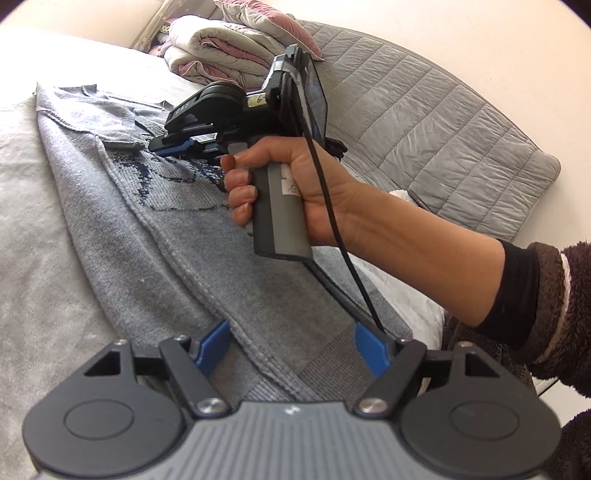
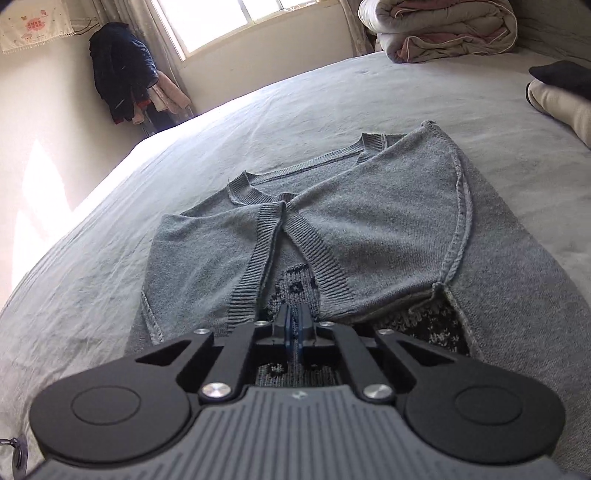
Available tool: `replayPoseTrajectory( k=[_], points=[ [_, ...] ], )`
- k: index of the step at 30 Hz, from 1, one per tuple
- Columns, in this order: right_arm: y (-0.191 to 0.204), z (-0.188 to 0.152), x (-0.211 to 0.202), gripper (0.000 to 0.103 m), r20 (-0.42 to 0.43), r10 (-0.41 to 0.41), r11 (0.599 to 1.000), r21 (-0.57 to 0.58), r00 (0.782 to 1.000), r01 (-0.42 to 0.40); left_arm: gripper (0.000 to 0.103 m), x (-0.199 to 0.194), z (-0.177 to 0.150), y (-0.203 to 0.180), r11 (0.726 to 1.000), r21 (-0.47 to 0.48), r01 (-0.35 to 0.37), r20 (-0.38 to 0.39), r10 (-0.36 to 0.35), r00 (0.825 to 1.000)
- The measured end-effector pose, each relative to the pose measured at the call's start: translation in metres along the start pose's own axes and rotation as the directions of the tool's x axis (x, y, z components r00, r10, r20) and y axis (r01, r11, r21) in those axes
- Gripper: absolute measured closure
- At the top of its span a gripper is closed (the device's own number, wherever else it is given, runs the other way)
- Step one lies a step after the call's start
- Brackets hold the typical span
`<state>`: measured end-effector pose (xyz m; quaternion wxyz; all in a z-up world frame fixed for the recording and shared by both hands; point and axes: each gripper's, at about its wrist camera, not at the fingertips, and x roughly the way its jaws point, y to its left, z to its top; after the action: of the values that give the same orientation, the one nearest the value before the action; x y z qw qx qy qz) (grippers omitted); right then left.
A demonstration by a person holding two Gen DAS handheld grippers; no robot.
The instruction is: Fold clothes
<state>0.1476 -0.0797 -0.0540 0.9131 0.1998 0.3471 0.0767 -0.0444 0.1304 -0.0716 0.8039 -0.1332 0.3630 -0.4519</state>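
A grey knit sweater (image 2: 369, 221) lies flat on the bed with both sleeves folded across its chest, the ribbed cuffs (image 2: 255, 266) meeting in the middle. My right gripper (image 2: 295, 314) hovers low just behind those cuffs, over the dark patterned chest panel. Its jaws are drawn almost together with only a thin slit, and I see no fabric pinched in it. In the left wrist view a person's hand (image 1: 314, 192) holds that right gripper (image 1: 159, 147) above the sweater (image 1: 147, 240). My left gripper (image 1: 295, 332) stands open over the ribbed hem, with nothing in it.
Folded quilts (image 2: 443, 33) are stacked at the head of the bed, with a cream and black bundle (image 2: 557, 96) at the right. A grey quilted pad (image 1: 424, 122) lines the wall side. Clothes hang on a rack (image 2: 125, 74) by the window. The bedsheet (image 2: 110, 258) spreads around the sweater.
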Motion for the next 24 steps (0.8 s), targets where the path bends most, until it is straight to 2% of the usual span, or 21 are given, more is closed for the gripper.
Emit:
replayPoseTrajectory(
  k=[2,3,5,8,9,10,11,12,13,17,19,20,21,24],
  points=[
    [-0.003,0.0,-0.007,0.077,-0.021,0.05,0.997,0.055,0.999,-0.049,0.027,-0.001,0.0,0.002,1.0,-0.01,0.001,0.004,-0.001,1.0],
    [-0.004,-0.001,-0.011,0.063,-0.03,0.075,0.994,0.084,0.997,-0.072,0.027,-0.001,0.0,0.004,1.0,-0.02,0.001,0.009,-0.001,1.0],
    [-0.002,-0.001,-0.016,0.046,-0.043,0.123,0.986,0.118,0.991,-0.117,0.027,-0.002,0.0,0.005,1.0,-0.03,0.0,0.015,0.001,1.0],
    [0.007,-0.001,-0.012,0.046,-0.046,0.126,0.988,0.098,0.991,-0.121,0.027,-0.002,-0.001,0.005,0.999,-0.033,-0.005,0.019,0.006,1.0],
    [0.01,-0.001,-0.008,0.05,-0.05,0.116,0.99,0.081,0.992,-0.111,0.027,-0.001,-0.001,0.003,1.0,-0.025,-0.007,0.018,0.008,1.0],
    [0.013,-0.001,-0.005,0.058,-0.053,0.105,0.993,0.064,0.993,-0.102,0.027,0.0,-0.001,0.001,1.0,-0.017,-0.01,0.017,0.01,1.0],
    [0.016,-0.001,-0.002,0.082,-0.062,0.094,0.995,0.044,0.994,-0.091,0.027,0.0,-0.001,-0.001,1.0,-0.01,-0.012,0.016,0.012,1.0],
    [0.018,-0.002,-0.001,0.097,-0.065,0.075,0.997,0.017,0.995,-0.074,0.027,0.0,-0.002,-0.001,1.0,-0.01,-0.011,0.016,0.011,1.0],
    [0.02,-0.002,-0.002,0.1,-0.053,0.052,0.999,-0.012,0.997,-0.053,0.027,-0.001,-0.001,0.0,1.0,-0.014,-0.009,0.015,0.009,1.0],
    [0.021,-0.006,0.003,0.103,-0.025,-0.047,0.993,-0.108,0.999,0.044,0.026,0.0,0.0,0.002,1.0,-0.021,-0.001,0.009,0.002,1.0],
    [0.017,-0.006,0.002,0.103,-0.029,-0.03,0.996,-0.09,0.999,0.027,0.027,0.0,0.0,0.0,1.0,-0.016,-0.001,0.002,0.001,1.0],
    [0.016,-0.005,0.0,0.098,-0.031,-0.019,0.997,-0.075,0.999,0.016,0.027,-0.001,0.0,0.0,1.0,-0.013,0.001,0.0,-0.001,1.0],
    [0.014,-0.005,-0.002,0.087,-0.039,-0.002,0.999,-0.053,0.999,0.0,0.027,-0.001,0.0,0.0,1.0,-0.012,0.001,-0.001,-0.001,1.0],
    [0.01,-0.005,-0.012,0.086,-0.076,0.067,0.997,0.034,0.995,-0.065,0.026,-0.001,0.0,0.0,1.0,-0.012,0.0,-0.002,0.0,1.0]
  ],
)
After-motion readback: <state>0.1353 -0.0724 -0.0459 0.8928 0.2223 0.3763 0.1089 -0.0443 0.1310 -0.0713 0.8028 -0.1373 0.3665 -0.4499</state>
